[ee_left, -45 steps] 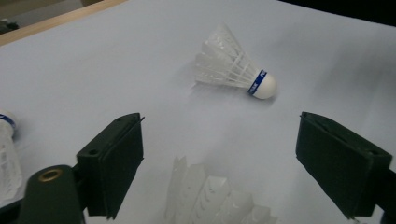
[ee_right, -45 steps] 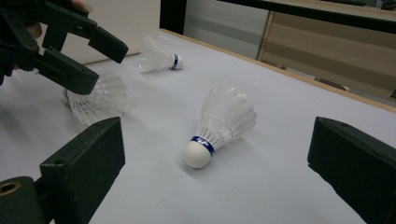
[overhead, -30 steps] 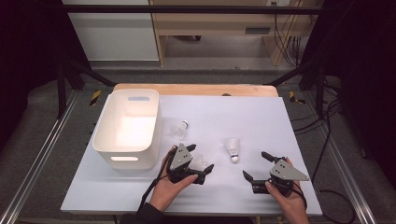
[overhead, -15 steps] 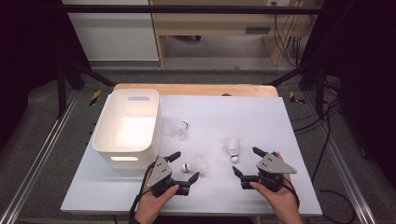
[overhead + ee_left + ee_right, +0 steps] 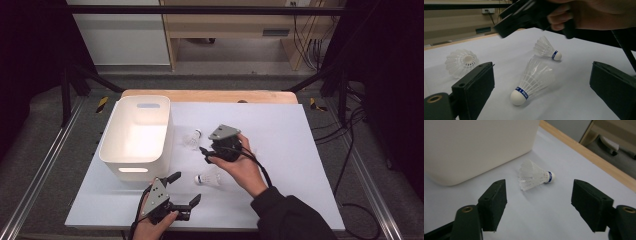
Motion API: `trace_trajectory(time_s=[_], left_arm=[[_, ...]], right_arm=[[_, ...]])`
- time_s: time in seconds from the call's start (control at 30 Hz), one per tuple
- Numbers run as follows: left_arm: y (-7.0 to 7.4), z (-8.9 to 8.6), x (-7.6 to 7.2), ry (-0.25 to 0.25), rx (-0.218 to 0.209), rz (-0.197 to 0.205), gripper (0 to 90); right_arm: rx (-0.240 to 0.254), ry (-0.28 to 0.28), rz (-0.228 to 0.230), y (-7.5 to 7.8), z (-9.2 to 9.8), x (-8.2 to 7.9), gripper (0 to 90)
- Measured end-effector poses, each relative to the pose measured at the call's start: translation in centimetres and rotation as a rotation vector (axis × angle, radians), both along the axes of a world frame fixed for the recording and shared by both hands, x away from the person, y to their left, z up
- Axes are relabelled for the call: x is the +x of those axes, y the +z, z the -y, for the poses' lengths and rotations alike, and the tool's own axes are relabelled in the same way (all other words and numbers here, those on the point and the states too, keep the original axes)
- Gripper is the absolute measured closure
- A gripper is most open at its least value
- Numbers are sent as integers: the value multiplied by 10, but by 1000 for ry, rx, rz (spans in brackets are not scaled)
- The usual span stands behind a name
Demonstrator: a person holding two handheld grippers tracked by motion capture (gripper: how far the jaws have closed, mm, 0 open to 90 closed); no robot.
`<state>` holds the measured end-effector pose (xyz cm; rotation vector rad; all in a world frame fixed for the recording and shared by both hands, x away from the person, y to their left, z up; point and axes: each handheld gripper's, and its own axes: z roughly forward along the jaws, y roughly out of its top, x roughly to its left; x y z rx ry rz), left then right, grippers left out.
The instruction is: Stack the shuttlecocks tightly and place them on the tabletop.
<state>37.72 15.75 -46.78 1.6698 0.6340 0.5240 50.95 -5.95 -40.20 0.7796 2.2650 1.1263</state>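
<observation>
The white plastic bin (image 5: 136,136) stands at the desk's (image 5: 300,150) left. The left gripper (image 5: 181,192) has drawn back toward the near edge, its fingers (image 5: 472,87) wide apart and released, facing the nearest white feathered shuttlecock (image 5: 210,178) lying on the desk. The right gripper (image 5: 205,154) has swung across to the shuttlecock (image 5: 535,175) beside the bin; its fingers (image 5: 494,201), just narrowing, hold nothing yet. Likely that one gets picked up next.

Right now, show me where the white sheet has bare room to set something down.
The right half of the white sheet is bare, from the right gripper out to the sheet's edge. The left is crowded: the white bin, three shuttlecocks beside it, and the left gripper at the near edge.
</observation>
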Motion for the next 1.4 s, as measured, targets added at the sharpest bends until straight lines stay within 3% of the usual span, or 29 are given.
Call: trace_trajectory(time_s=[0.07, 0.23, 0.43, 0.7, 0.8, 1.03, 1.23, 1.4], left_arm=[[-1, -1, 1, 8, -8, -6, 57], [-1, -5, 4, 16, -14, -9, 58], [-2, -6, 4, 14, -25, -15, 63], [-3, -6, 3, 13, -12, -12, 69], [-3, -6, 4, 13, -7, -13, 70], [-4, -7, 6, 13, -2, -22, 76], [-4, -7, 6, 12, -2, -22, 78], [-6, -4, 6, 4, 15, -30, 78]], right_arm=[[-3, -11, -34, -10, -15, 15, 376], [-44, -58, -69, -31, -40, 43, 473], [-79, -90, -85, -43, -56, 61, 559], [-147, -111, -107, -49, -53, 66, 845], [-131, -105, -116, -45, -43, 65, 895], [-36, -94, -125, -29, 0, 41, 900], [61, -57, -95, -18, 54, -5, 900], [123, -10, -97, -26, 93, -44, 900]])
